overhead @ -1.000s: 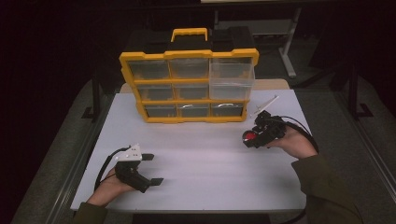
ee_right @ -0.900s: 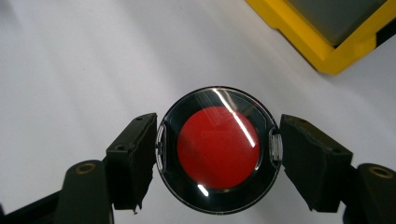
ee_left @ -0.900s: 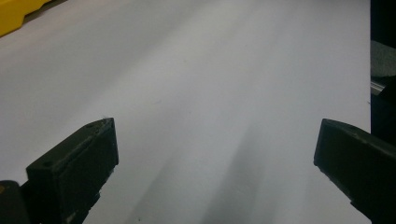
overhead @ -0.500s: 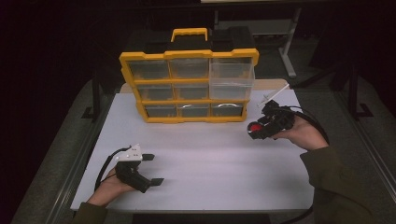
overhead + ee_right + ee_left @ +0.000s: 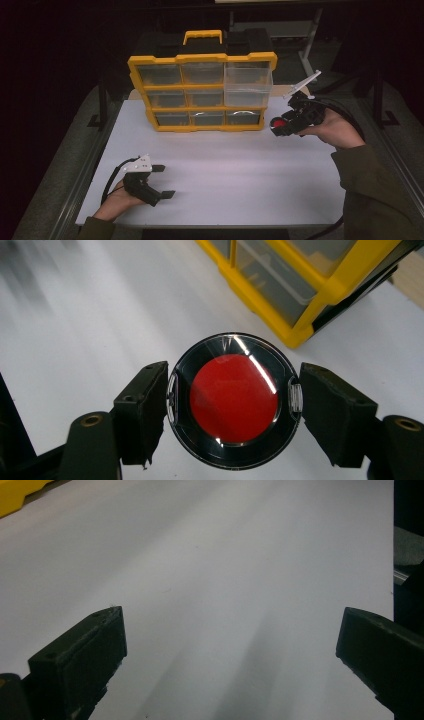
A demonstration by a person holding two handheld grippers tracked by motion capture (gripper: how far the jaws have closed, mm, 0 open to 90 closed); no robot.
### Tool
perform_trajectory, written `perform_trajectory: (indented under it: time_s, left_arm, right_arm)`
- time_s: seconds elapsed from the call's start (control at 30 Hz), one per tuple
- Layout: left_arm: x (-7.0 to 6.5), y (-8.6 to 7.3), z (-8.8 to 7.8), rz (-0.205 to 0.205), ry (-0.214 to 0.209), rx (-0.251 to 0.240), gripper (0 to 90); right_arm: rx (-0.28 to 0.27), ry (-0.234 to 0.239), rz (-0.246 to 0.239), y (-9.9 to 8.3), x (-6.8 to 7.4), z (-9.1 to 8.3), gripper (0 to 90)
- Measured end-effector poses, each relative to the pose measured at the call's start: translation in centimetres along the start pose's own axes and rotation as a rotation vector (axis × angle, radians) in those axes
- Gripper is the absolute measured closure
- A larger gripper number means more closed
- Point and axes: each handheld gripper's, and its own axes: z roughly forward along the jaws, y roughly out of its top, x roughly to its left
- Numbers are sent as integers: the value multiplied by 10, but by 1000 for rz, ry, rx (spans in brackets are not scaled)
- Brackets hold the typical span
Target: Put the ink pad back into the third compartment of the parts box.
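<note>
My right gripper is shut on a round black disc with a red centre, squeezed at its two sides and held above the table near the lower right corner of a yellow drawer organiser. The disc shows in the high view as a small red spot at the gripper's tip. The organiser's corner lies just beyond the disc in the right gripper view. The top right drawer stands pulled out. My left gripper rests open on the table near the front left, nothing between its jaws.
The organiser has a yellow handle on top and clear drawers in three rows. White tabletop stretches ahead of the left gripper. A metal rail runs along the table's left edge.
My right gripper has risen and moved right and back with the disc, away from the table surface. The left gripper has stayed still.
</note>
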Motion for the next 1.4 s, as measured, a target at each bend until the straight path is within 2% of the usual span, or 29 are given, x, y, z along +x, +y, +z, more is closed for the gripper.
perform_trajectory:
  time_s: [0.13, 0.23, 0.37, 0.77, 1.07, 1.4]
  left_arm:
    - [0, 0, 0, 0, 0, -2, 0]
    - [0, 0, 0, -1, -1, -2, 0]
    - [0, 0, 0, -1, -1, 0, 0]
    - [0, 0, 0, -1, -4, -1, 0]
    - [0, 0, 0, -2, -3, 3, 0]
    - [0, 0, 0, 0, -2, 5, 0]
  right_arm:
    - [-4, -7, -11, 3, -2, -5, 288]
    - [-9, -12, 7, 8, -3, -12, 287]
    - [-11, -22, 4, 14, -6, -21, 287]
    - [-27, -41, 6, 31, -9, -53, 287]
    - [-59, -56, -5, 48, -7, -81, 288]
    - [-89, -60, -6, 66, -7, -100, 287]
